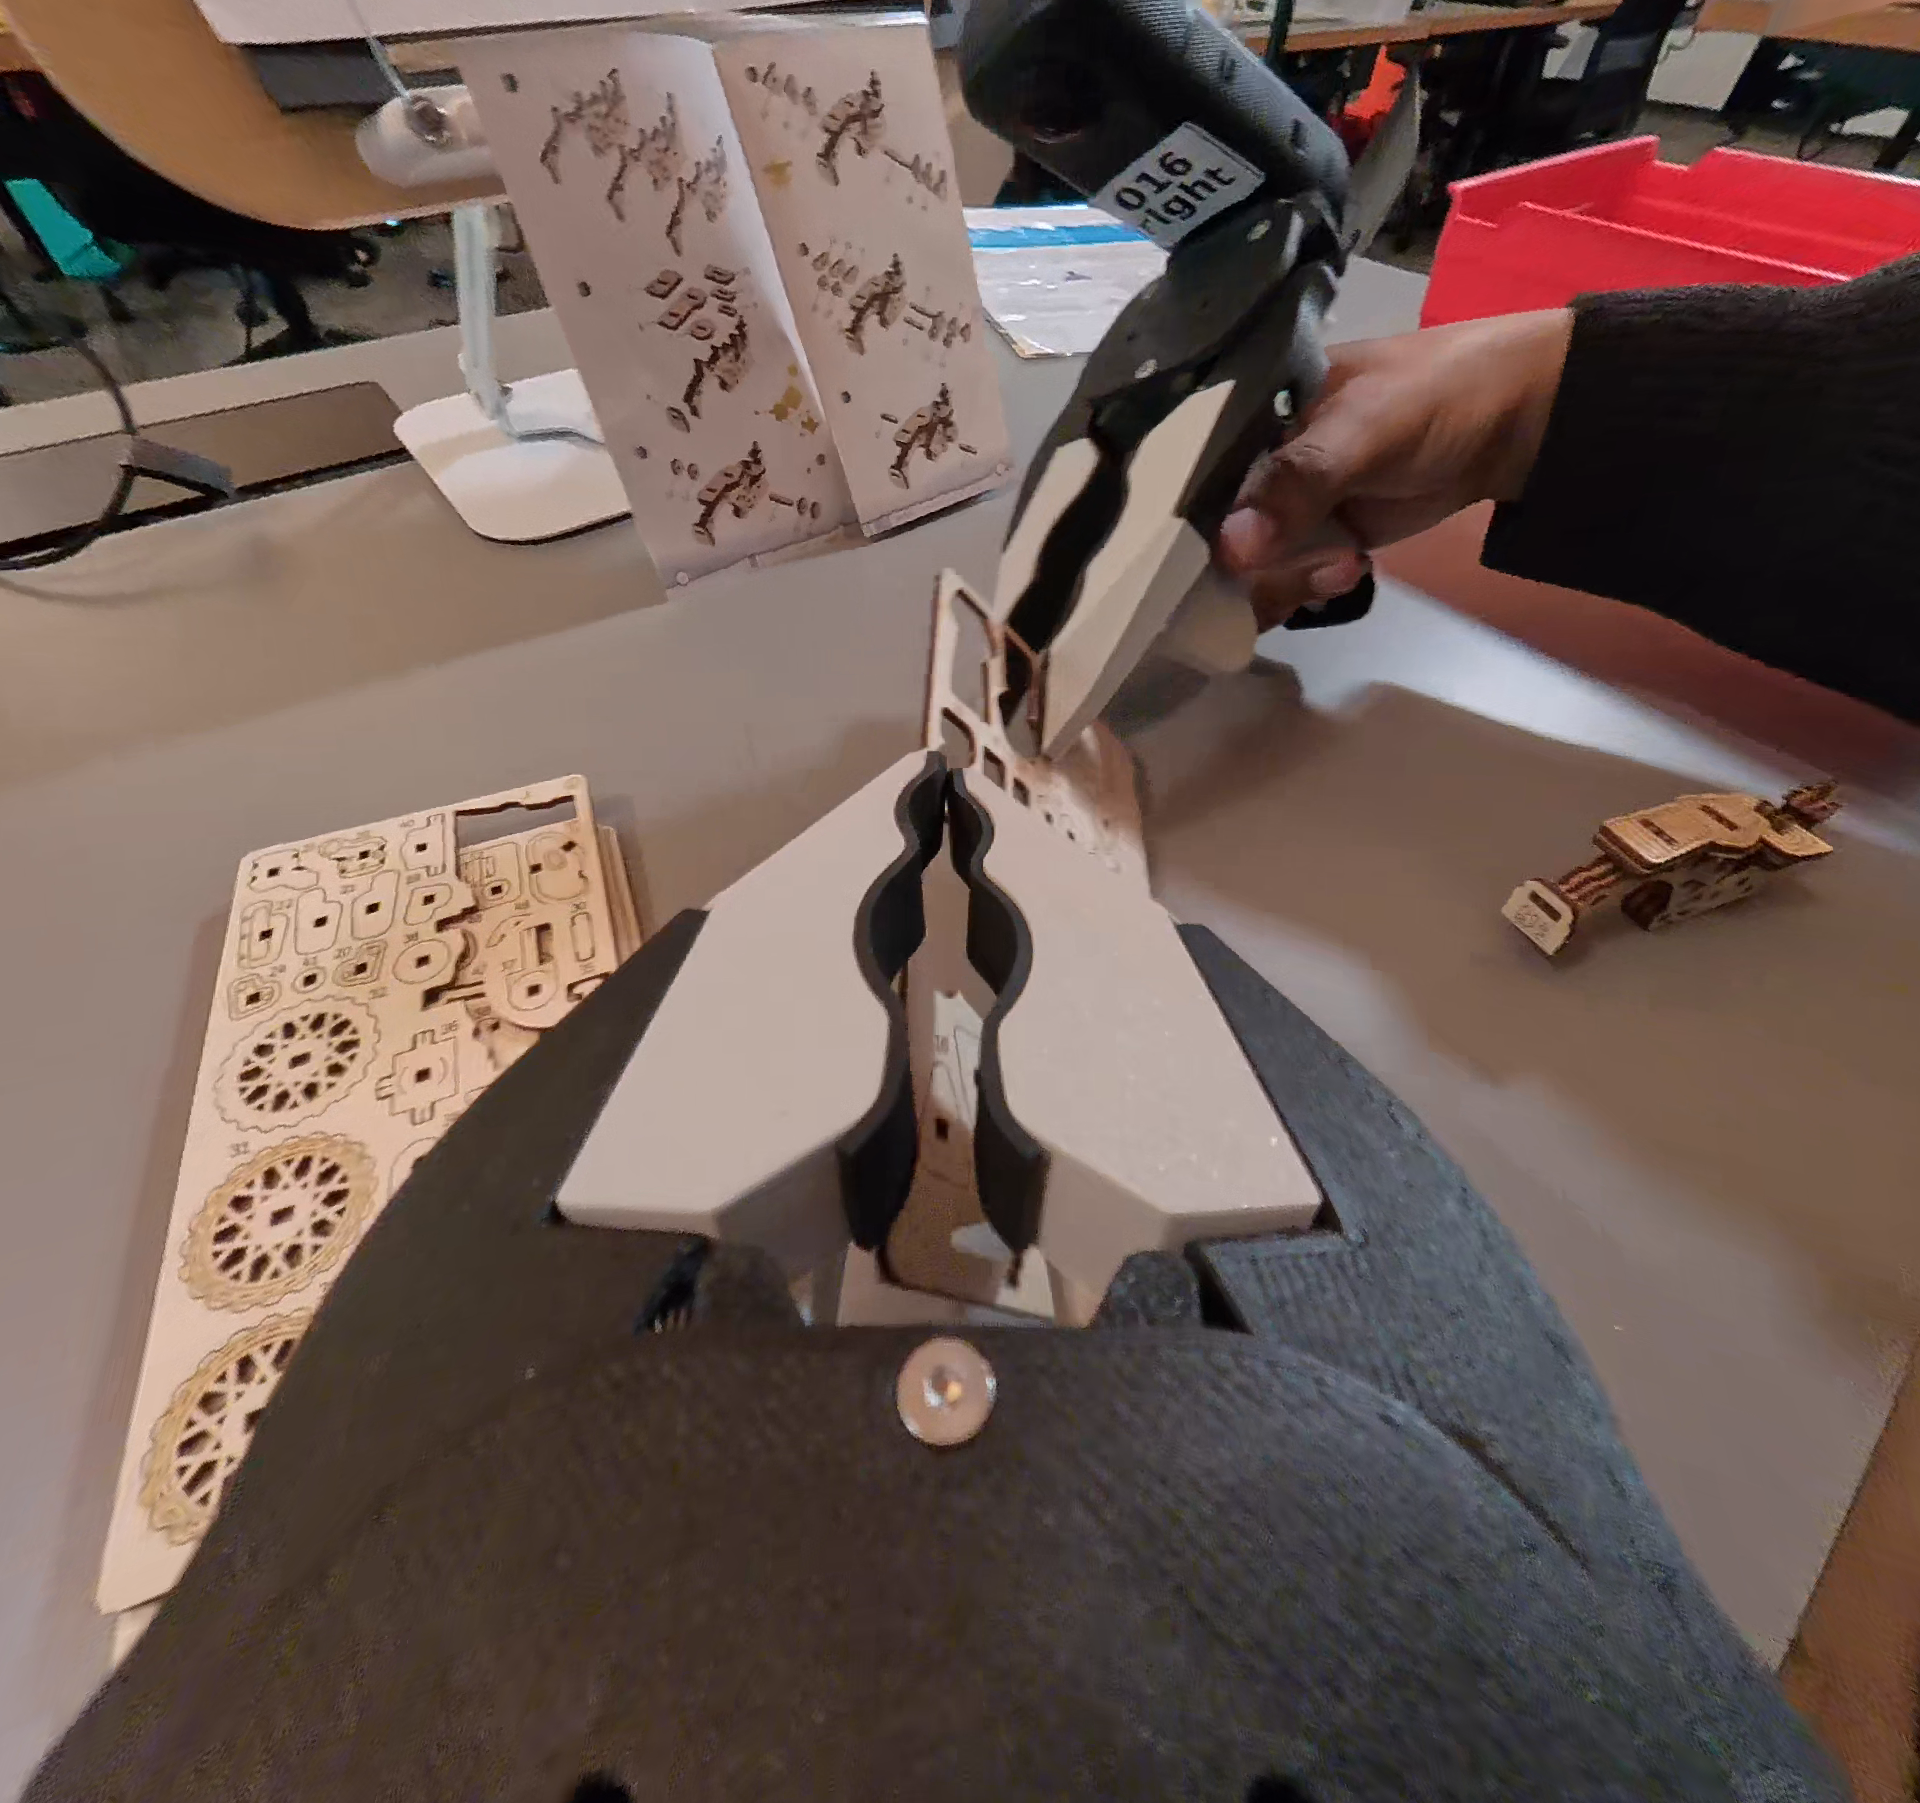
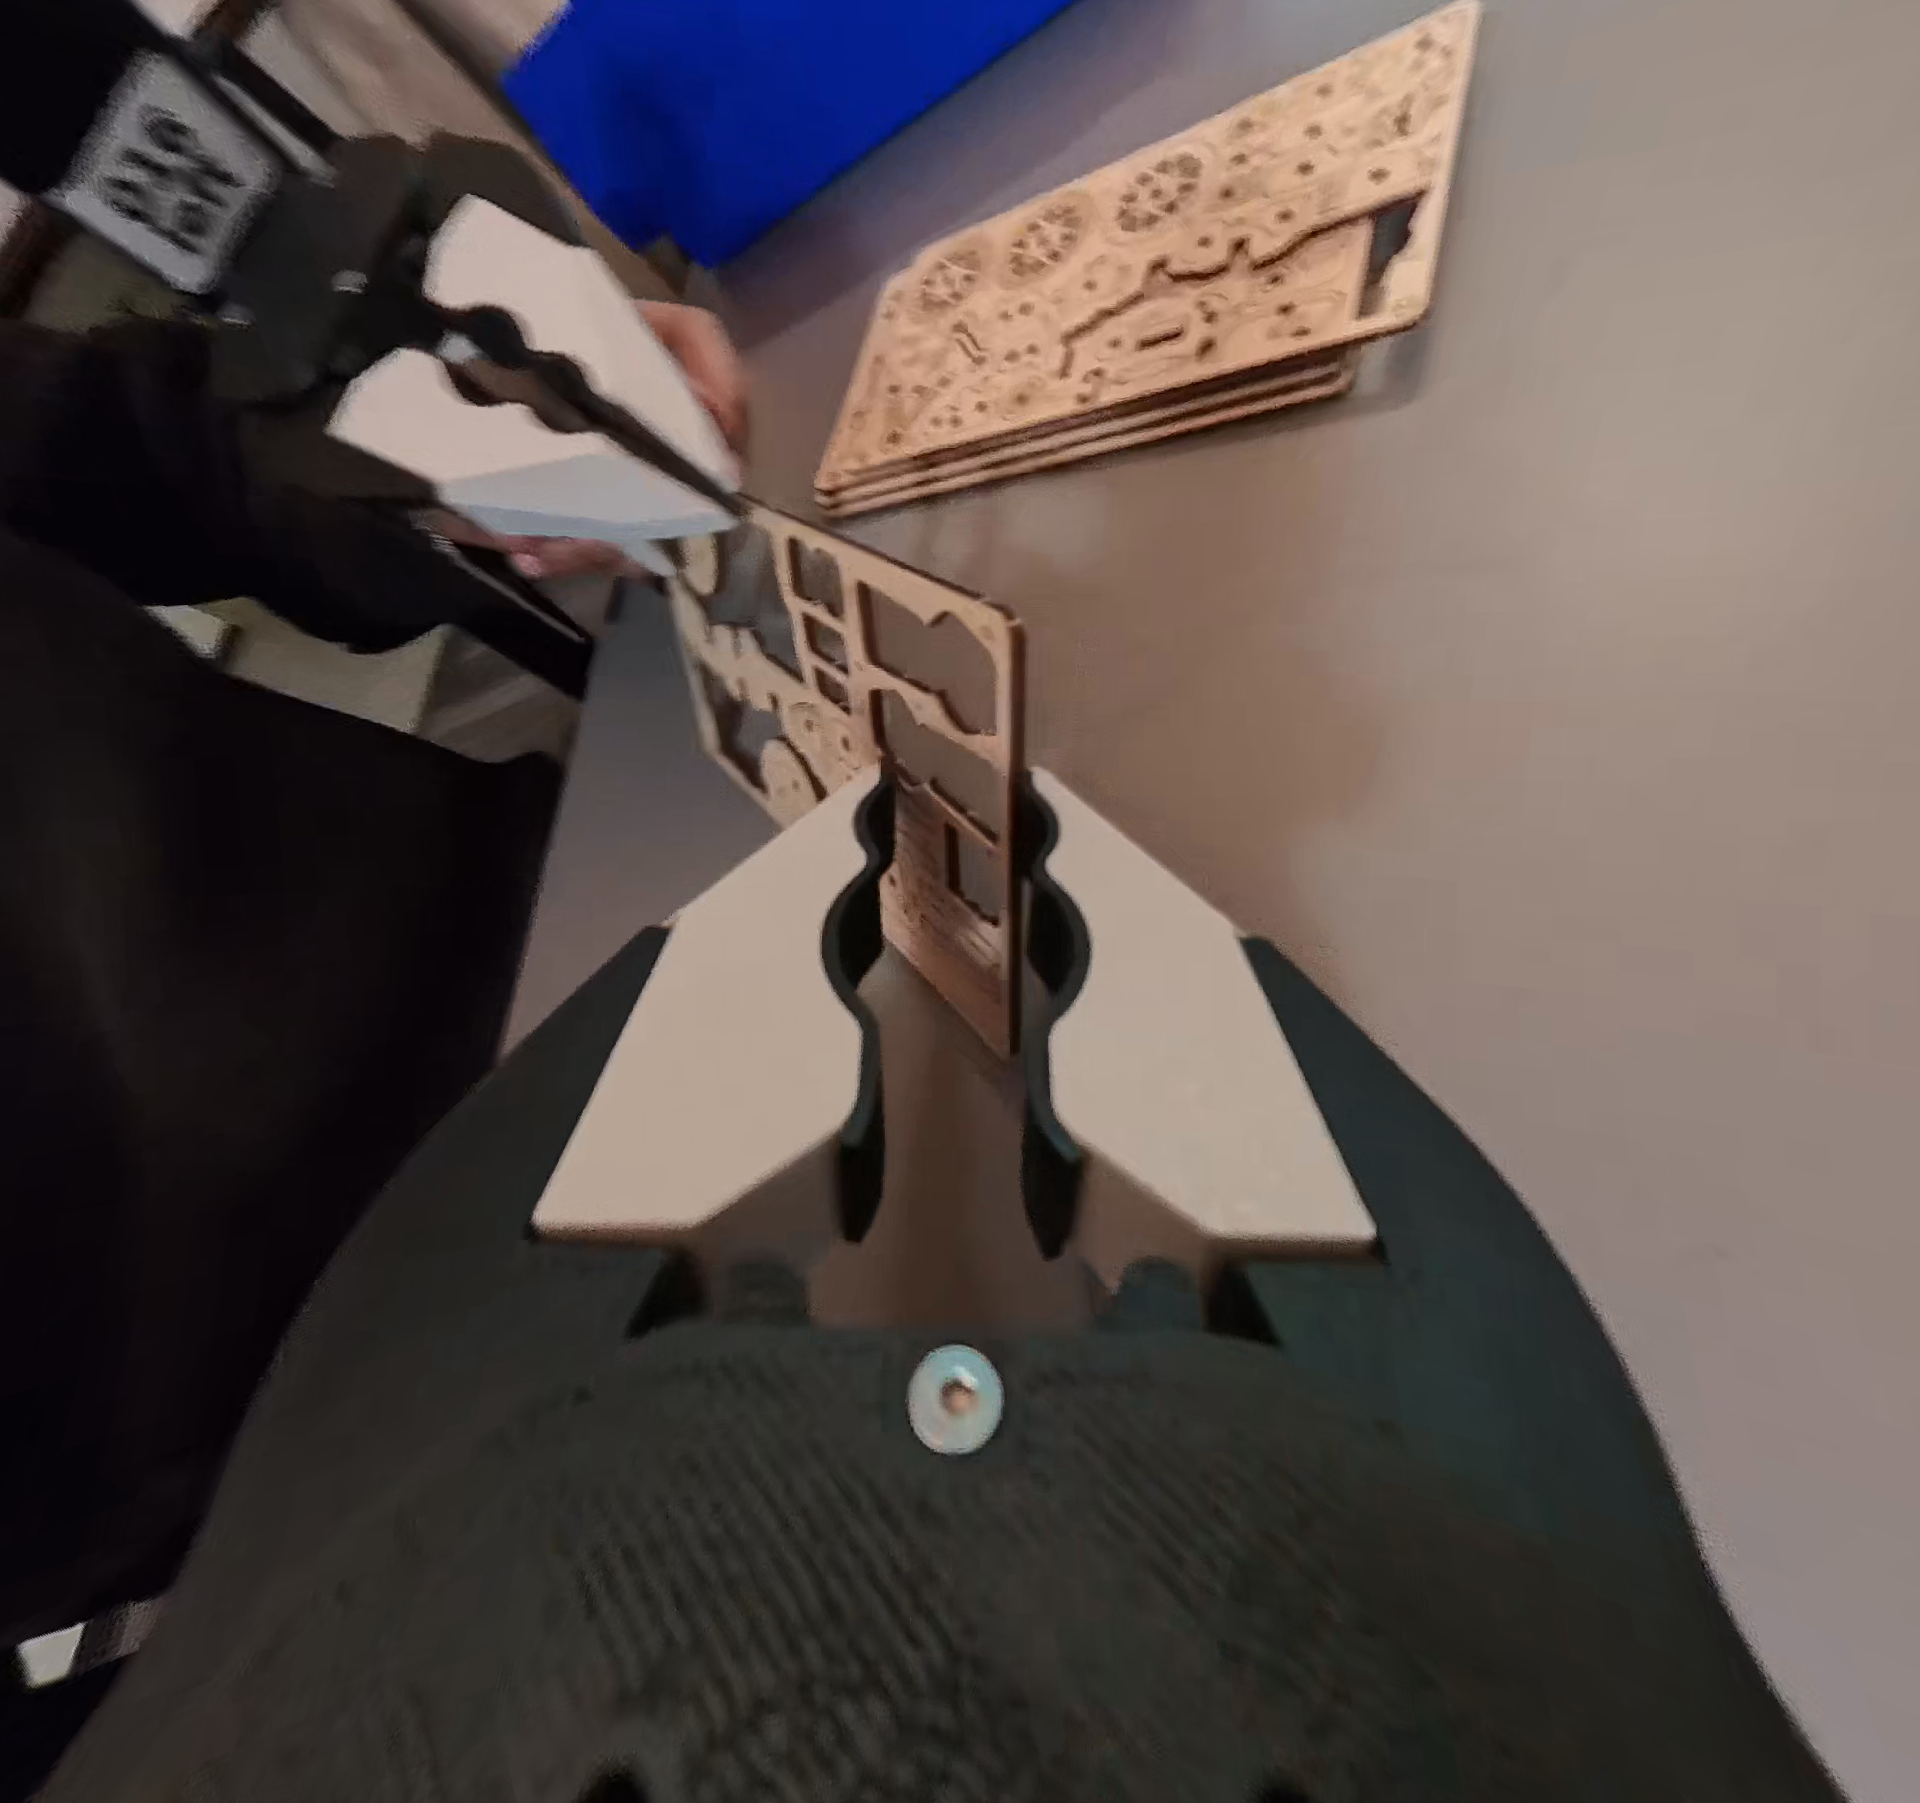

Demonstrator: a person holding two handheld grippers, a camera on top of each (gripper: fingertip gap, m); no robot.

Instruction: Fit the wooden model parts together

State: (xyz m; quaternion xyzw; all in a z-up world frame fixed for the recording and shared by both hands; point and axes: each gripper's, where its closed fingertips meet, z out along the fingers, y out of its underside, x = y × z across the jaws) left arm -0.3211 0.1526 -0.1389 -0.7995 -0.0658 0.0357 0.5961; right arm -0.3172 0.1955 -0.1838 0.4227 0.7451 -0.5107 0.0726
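The thin laser-cut plywood parts sheet (image 2: pixel 894 704), much of it already punched out, is held on edge in the air above the grey table (image 1: pixel 1455 1182). The left gripper (image 1: pixel 948 787) is closed flat on one end of it. The right gripper (image 2: pixel 956 808) straddles the other end with its jaws part open; the sheet appears to lie against one pad only, so whether it is truly clamped I cannot tell.

Risks, in my judgement:
- The remaining frame is narrow webbing. Twisting between the two grips may snap it rather than free a part.
- A freed piece may drop to the table.

The stack of uncut plywood sheets (image 1: pixel 343 1078) and the partly built wooden model (image 1: pixel 1673 860) lie well apart.
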